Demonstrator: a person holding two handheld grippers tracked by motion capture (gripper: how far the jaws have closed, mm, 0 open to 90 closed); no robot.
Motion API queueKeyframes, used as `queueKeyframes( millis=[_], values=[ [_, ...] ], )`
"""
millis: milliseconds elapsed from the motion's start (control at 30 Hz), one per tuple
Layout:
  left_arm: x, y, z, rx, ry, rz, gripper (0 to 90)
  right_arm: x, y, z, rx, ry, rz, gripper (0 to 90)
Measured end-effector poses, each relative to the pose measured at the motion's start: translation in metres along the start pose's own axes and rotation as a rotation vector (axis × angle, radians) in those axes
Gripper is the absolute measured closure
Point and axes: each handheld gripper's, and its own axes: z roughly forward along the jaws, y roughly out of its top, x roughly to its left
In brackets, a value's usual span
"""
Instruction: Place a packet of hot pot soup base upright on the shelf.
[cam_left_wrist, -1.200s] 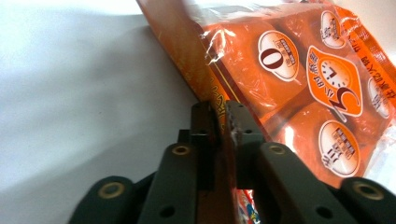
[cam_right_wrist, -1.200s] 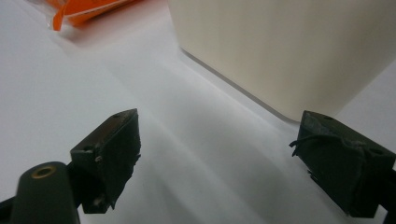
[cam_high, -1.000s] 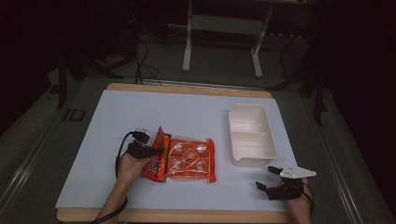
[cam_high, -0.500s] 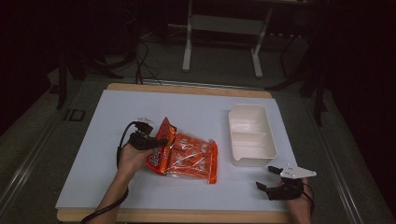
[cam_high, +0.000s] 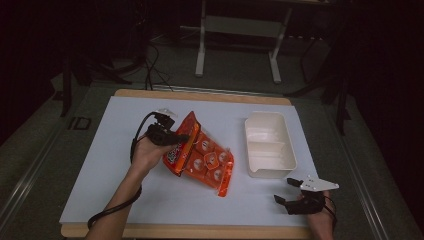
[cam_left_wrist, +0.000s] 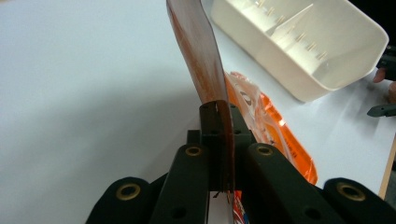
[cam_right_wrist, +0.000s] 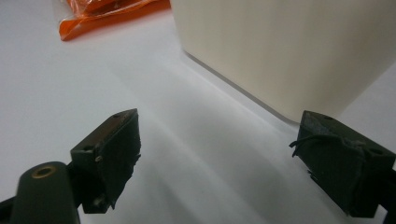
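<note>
The left hand-held gripper (cam_high: 181, 138) is clenched on the top edge of an orange snack bag (cam_high: 202, 159), its jaws pinching the thin sealed film flat between them, as the left gripper view confirms (cam_left_wrist: 218, 140). That edge is raised while the bag's far end rests on the white tabletop (cam_high: 110, 165), likely so the bag can be carried toward the white divided tray (cam_high: 269, 145) at about 3 o'clock from it. The right hand-held gripper (cam_high: 287, 192) sits at roughly 5 o'clock of the tray, jaws spread wide and empty (cam_right_wrist: 219, 154), seemingly waiting close by to help.
</note>
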Motion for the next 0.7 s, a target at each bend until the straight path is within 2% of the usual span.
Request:
queueKeyframes(
  millis=[67,167,467,700],
  values=[
    [-0.004,0.008,0.000,0.007,0.000,0.020,90.0,0.000,0.000,0.000,-0.001,0.000,0.000,13.9],
    [-0.008,0.020,-0.001,-0.010,-0.044,0.021,90.0,0.000,0.000,0.000,-0.002,0.001,0.000,13.9],
    [-0.032,0.052,0.003,0.031,-0.015,0.128,90.0,0.000,0.000,-0.001,-0.005,0.007,0.000,13.9],
    [-0.042,0.070,0.004,0.044,0.003,0.165,90.0,0.000,0.000,-0.001,-0.011,0.010,0.002,13.9]
  ],
)
